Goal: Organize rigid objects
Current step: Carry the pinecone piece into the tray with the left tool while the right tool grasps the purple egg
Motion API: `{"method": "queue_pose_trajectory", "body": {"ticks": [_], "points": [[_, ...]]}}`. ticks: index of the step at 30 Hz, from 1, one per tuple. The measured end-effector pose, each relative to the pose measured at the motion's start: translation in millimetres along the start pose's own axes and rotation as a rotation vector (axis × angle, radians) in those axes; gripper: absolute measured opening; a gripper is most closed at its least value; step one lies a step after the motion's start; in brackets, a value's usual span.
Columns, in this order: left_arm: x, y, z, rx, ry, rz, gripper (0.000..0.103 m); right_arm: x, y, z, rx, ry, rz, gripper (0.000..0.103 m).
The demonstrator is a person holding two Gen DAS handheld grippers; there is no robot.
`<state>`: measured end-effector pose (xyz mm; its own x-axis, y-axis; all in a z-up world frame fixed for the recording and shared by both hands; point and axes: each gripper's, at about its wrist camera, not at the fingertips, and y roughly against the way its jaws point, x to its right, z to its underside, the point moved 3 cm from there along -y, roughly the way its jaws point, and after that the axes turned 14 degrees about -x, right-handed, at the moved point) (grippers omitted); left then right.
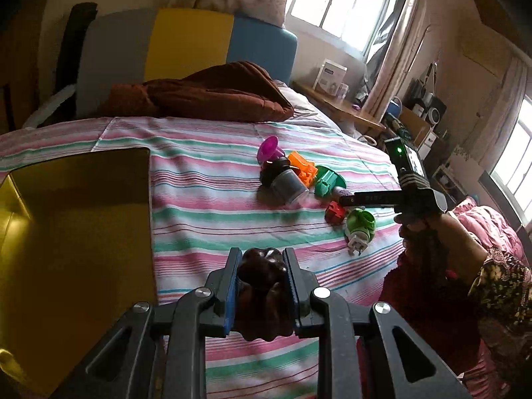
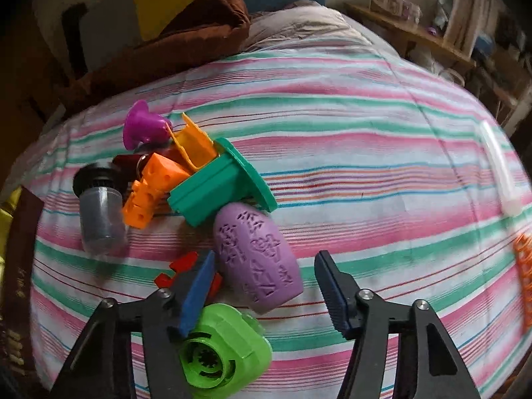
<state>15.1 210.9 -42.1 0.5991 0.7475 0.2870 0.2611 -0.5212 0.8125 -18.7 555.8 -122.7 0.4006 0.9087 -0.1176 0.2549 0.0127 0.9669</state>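
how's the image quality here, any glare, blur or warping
Left wrist view: windows blown out white, gripped dark object underexposed, room edges bowed by the fisheye. Right wrist view: striped bedsheet bulges like a dome, soft blur towards the edges, purple embossed piece fairly sharp.

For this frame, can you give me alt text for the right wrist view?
The right gripper, open, hangs over a lilac embossed oval piece on a striped bedsheet. A lime green round part lies under its left finger, and a heap of green, orange, purple and grey plastic pieces lies beyond.
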Motion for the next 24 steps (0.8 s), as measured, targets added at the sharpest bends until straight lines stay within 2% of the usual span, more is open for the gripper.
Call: {"method": "queue_pose_trajectory", "body": {"ticks": [2,4,9,15,19,24], "points": [[-4,3,1,0.004,0.010,0.002,0.024,7,-1,0,-0.013,-0.039,-0.046,0.056],[-8,8,2,0.011,0.022,0.002,0.024,10,0,2,-0.016,-0.065,-0.055,0.056],[-17,18,2,0.030,0.038,0.002,0.024,1,-4,2,-0.024,-0.004,0.055,0.053],[-28,28,1,0.046,0.058,-0.014,0.024,8,0,4,-0.015,-0.032,0.073,0.046],[-41,35,0,0.058,0.079,-0.029,0.024,18,10,8,0.020,-0.087,0.026,0.045],[-65,44,0,0.066,0.121,-0.060,0.024,19,20,10,0.050,-0.138,-0.078,0.044]]}}
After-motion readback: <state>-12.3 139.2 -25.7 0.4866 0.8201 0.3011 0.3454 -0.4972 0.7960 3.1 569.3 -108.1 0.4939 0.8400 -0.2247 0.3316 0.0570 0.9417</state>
